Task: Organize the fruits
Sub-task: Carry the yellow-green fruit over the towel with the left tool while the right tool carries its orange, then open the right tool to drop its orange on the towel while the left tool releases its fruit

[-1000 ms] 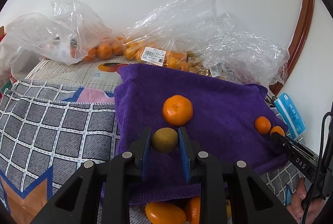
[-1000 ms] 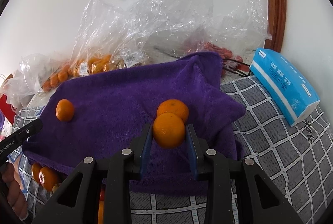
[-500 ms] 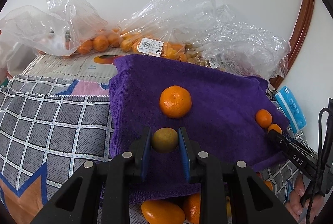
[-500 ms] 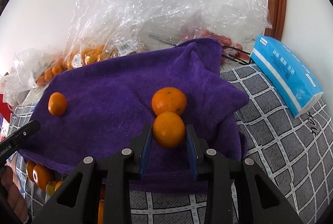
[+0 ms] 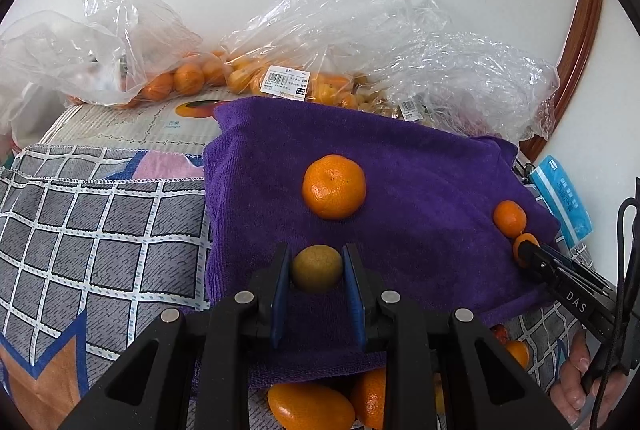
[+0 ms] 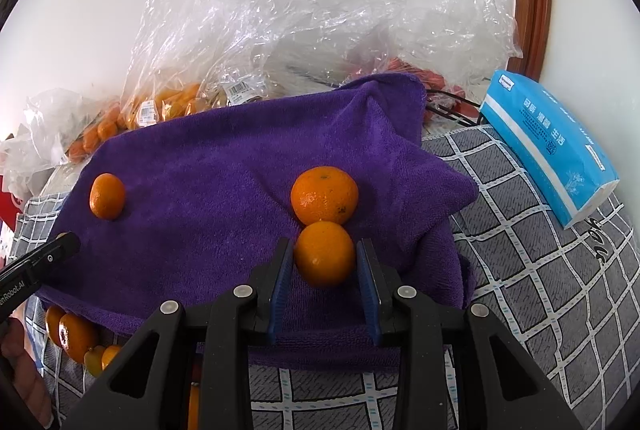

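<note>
Left wrist view: the left gripper [image 5: 317, 266] is clamped as tight as it goes on a small brownish-green fruit [image 5: 316, 267], the blue pads pressing its flanks at nine and three o'clock, just above the purple towel [image 5: 420, 158]. At twelve o'clock from it a large mandarin [image 5: 334, 186] rests on the towel, apart from the held fruit. Further out, at three o'clock, the right gripper's tip meets two small oranges at the towel's edge, and clear plastic bags [image 5: 360, 42] of more fruit lie along the wall at twelve. In the right wrist view the right gripper [image 6: 325, 262] has a narrow opening around an orange mandarin [image 6: 324, 253]; the left pad seems to touch the skin, while a sliver of gap shows at the right one, so the hold looks very light. That fruit touches a second mandarin [image 6: 324, 194] lying at twelve o'clock on the towel; a lone mandarin [image 6: 107, 196] sits at ten o'clock, a blue tissue pack [image 6: 548, 146] at two. These fruits look light, round and soft-skinned; they probably roll easily and bruise if squeezed, so the widest middle is the best place to grip, gently.
</note>
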Available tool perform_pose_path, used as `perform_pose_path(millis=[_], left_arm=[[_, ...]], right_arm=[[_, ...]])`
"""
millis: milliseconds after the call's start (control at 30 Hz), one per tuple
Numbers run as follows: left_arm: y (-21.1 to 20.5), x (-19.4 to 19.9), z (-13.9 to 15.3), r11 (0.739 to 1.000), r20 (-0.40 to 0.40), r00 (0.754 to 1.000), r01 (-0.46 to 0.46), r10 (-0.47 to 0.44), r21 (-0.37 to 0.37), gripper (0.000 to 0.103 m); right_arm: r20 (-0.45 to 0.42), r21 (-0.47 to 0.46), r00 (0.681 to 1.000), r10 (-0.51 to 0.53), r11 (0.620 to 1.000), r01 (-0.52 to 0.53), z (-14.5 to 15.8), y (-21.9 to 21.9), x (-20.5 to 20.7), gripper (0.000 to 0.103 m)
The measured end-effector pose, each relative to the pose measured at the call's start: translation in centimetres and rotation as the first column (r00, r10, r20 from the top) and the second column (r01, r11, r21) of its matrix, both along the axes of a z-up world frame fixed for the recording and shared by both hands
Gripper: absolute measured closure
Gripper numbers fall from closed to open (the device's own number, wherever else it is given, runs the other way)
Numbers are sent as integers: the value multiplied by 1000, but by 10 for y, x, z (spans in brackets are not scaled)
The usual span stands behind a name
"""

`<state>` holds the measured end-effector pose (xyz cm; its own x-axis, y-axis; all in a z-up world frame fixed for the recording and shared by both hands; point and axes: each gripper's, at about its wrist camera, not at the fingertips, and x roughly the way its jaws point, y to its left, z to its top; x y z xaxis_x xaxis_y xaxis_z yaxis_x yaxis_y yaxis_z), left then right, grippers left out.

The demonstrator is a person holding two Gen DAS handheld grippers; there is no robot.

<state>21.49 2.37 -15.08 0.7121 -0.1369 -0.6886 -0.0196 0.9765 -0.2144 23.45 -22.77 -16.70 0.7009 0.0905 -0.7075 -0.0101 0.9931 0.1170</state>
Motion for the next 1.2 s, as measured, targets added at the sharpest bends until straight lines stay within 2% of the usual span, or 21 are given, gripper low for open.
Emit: perform_pose_path(millis=[333, 633, 767, 900, 1200], left_arm=[[-1, 0, 1, 1000, 3, 1000, 1, -1, -7, 78], [1, -5, 7, 999, 29, 1000, 13, -12, -53, 78], [2, -9, 11, 998, 50, 999, 17, -14, -68, 68], [3, -12, 15, 997, 75, 997, 17, -12, -74, 64], [1, -18, 23, 999, 129, 991, -20, 23, -25, 64]], right_arm=[[34, -1, 999, -3, 1000, 3, 7, 1, -5, 56], [84, 22, 996, 5, 1000, -7, 17, 1, -13, 56], [126, 12, 992, 7, 1000, -8, 24, 4, -19, 56], [161, 8, 987, 1, 1000, -2, 28, 5, -23, 56], [225, -46, 973, -41, 998, 53, 37, 9, -33, 56]])
